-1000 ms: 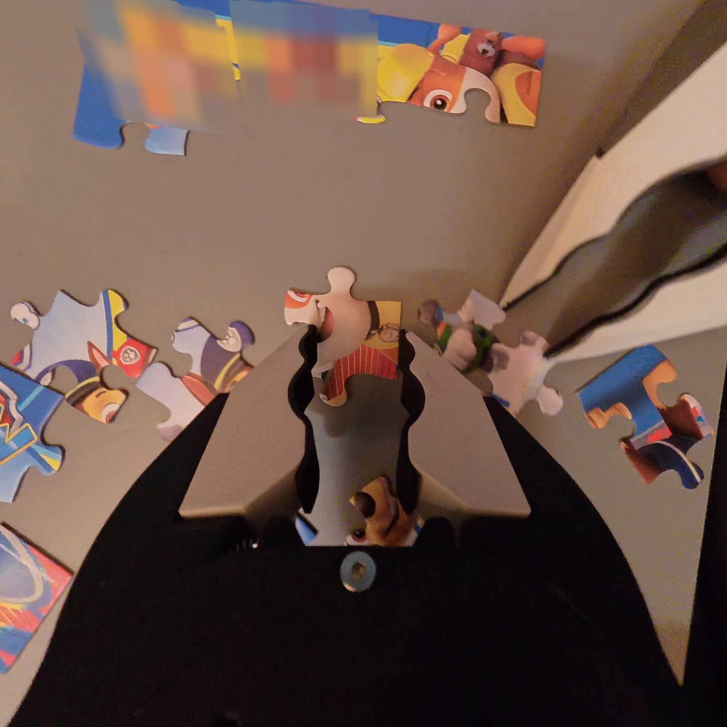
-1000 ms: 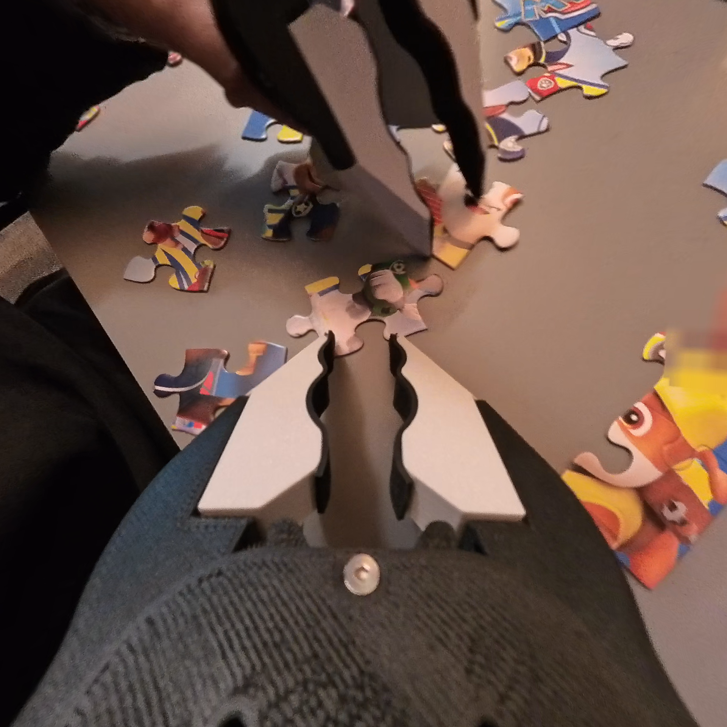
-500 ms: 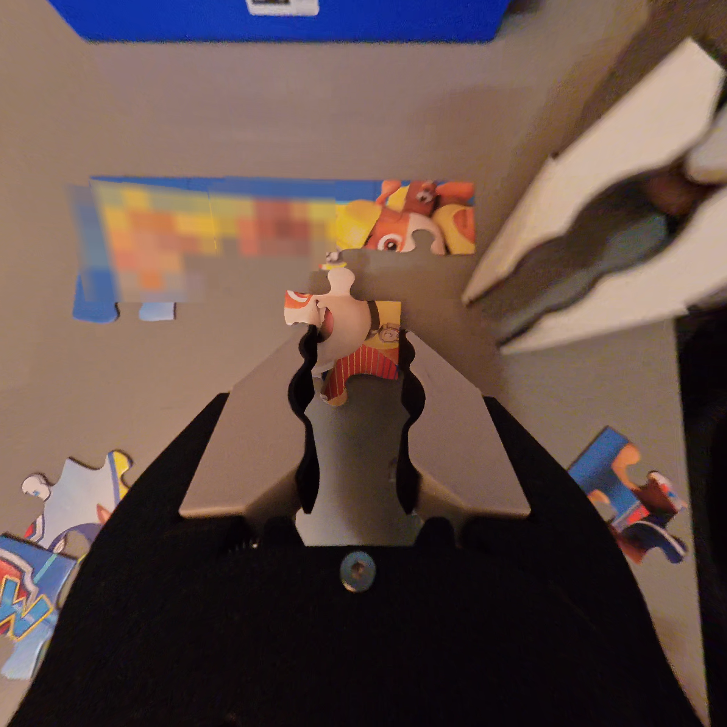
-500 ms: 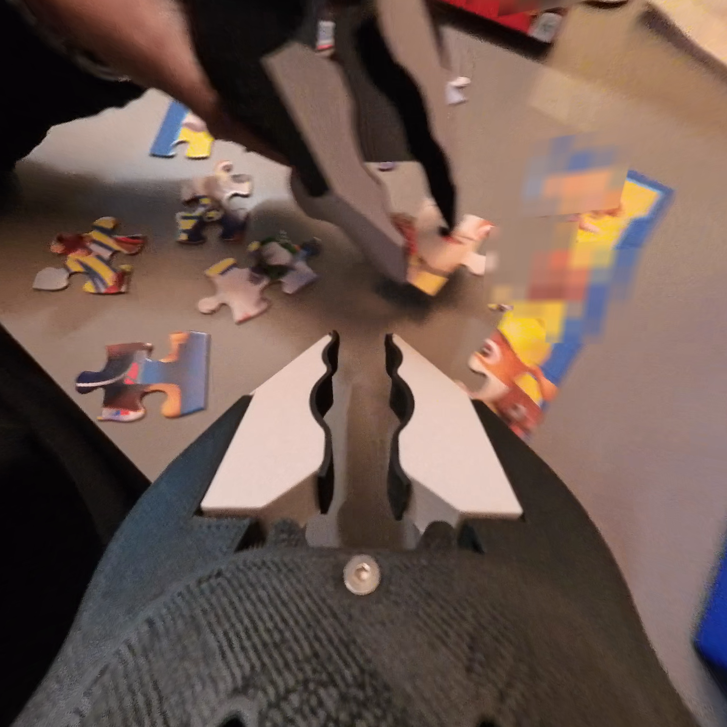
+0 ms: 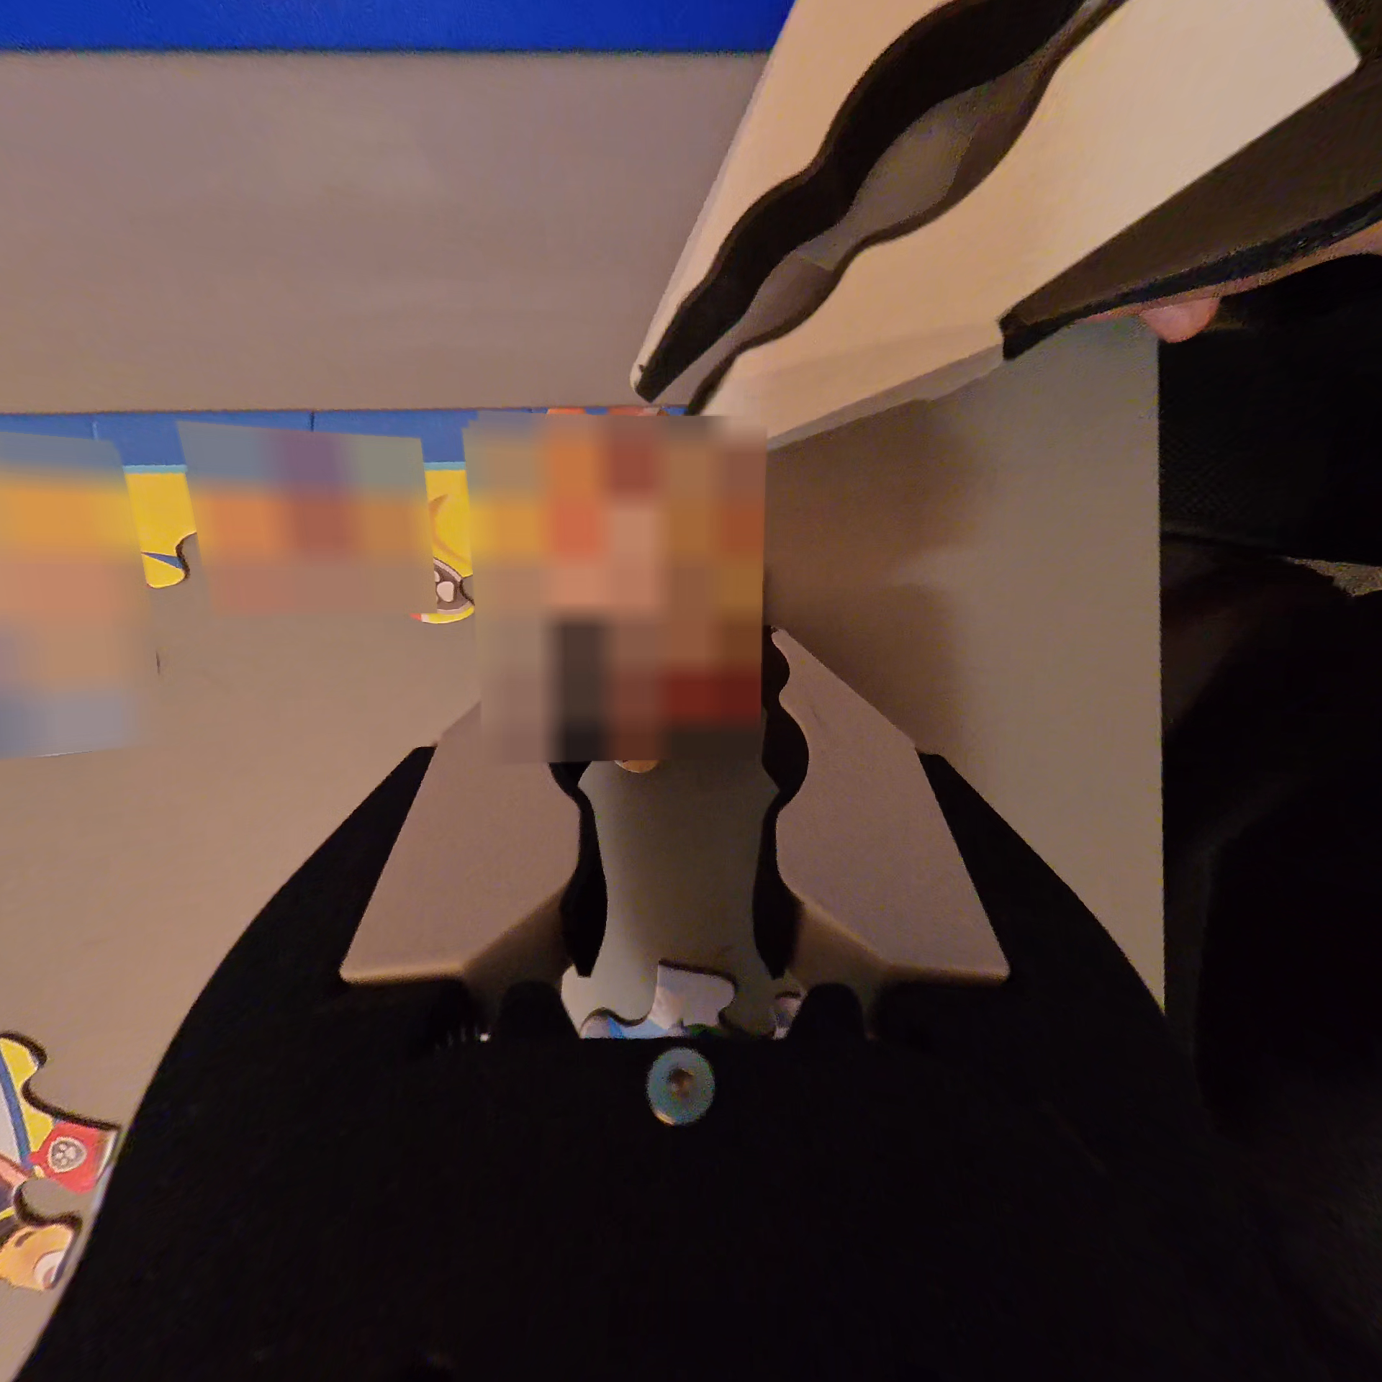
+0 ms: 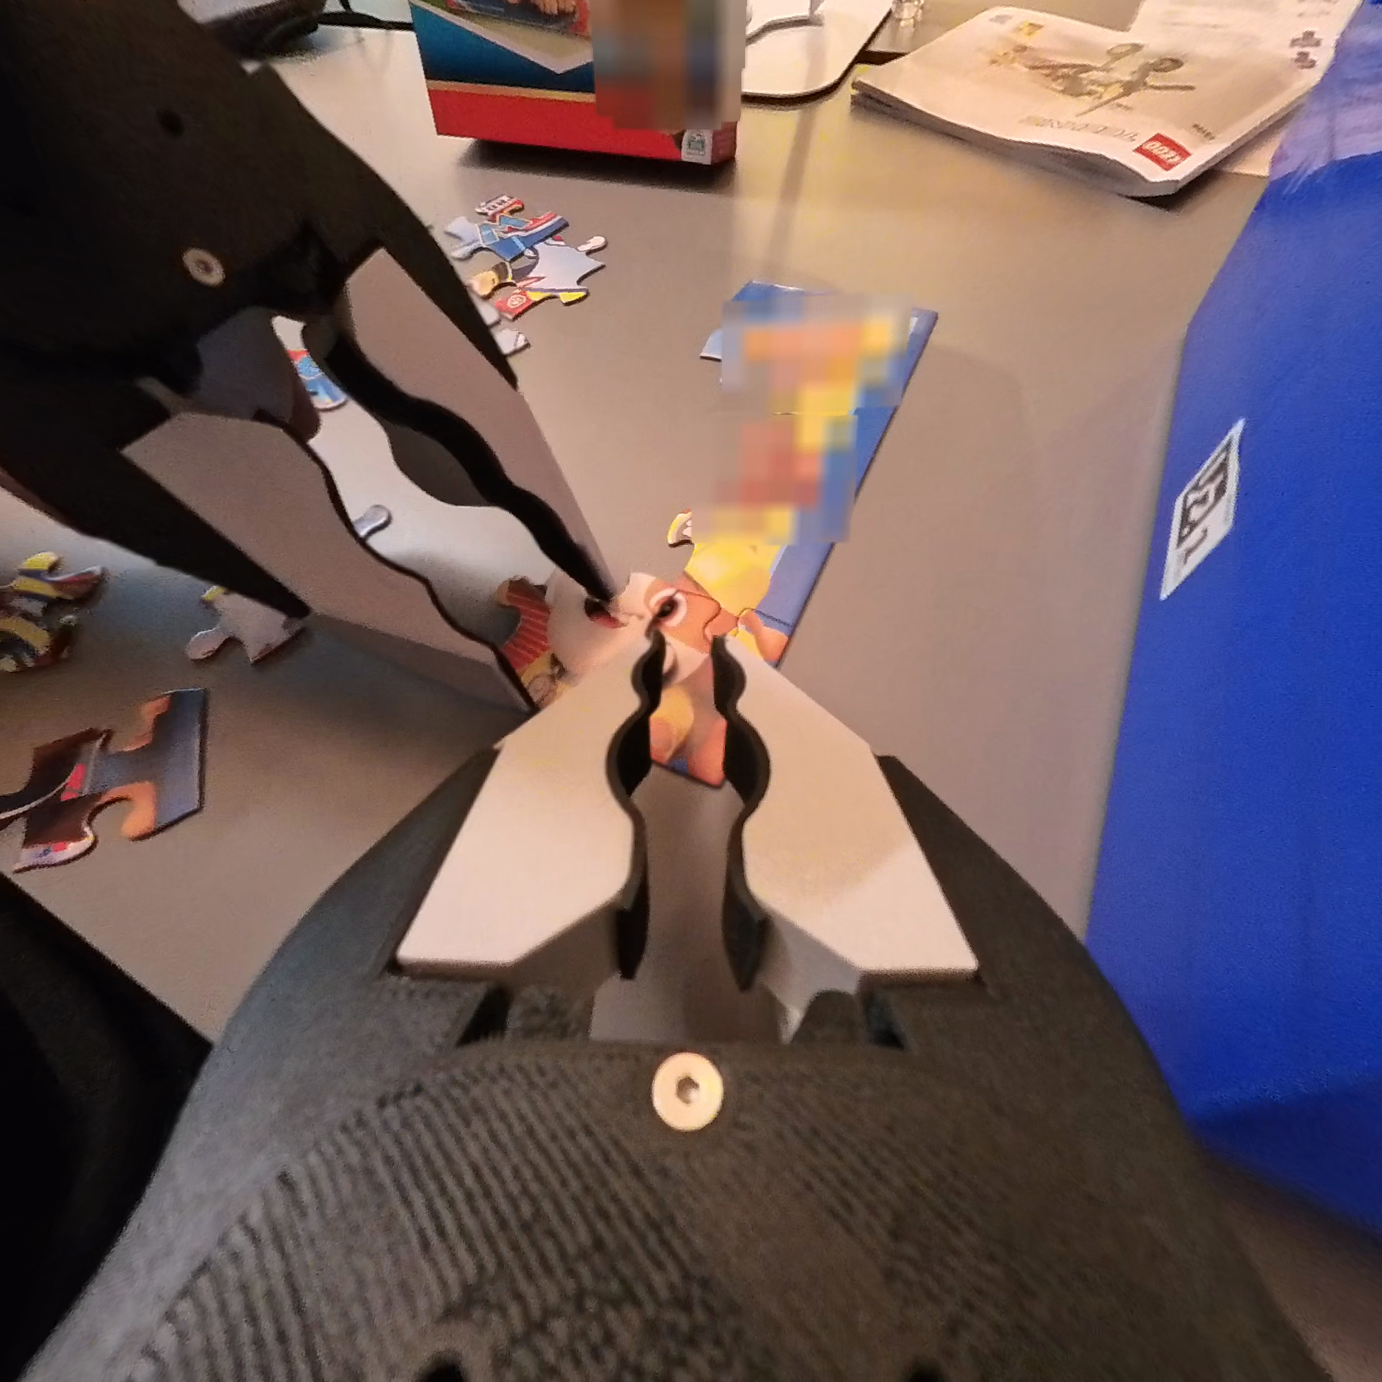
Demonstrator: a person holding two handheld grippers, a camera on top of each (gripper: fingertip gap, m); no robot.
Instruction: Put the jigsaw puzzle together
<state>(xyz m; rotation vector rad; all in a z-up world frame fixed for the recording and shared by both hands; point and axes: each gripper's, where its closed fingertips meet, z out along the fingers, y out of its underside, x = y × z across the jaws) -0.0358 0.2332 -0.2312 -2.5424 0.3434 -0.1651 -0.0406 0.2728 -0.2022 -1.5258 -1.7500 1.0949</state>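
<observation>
Grey table [image 6: 972,314] strewn with puzzle pieces [image 6: 112,778], blue box [image 6: 1271,673] alongside

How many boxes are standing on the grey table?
2: a red-and-blue cardboard box at the far side, a large blue box on the right. Others may lie out of frame.

- The flat cardboard jigsaw piece with white, red-striped and yellow print [image 6: 557,636] is pinched between the left claw's [image 6: 576,643] dark pads, its tab at the assembled strip's edge.
- The assembled strip of blue-bordered cartoon jigsaw pieces [image 6: 845,523] lies flat on the grey surface [image 6: 972,374], running ahead of the right claw [image 6: 684,647], whose narrowly parted tips hover over its near end.
</observation>
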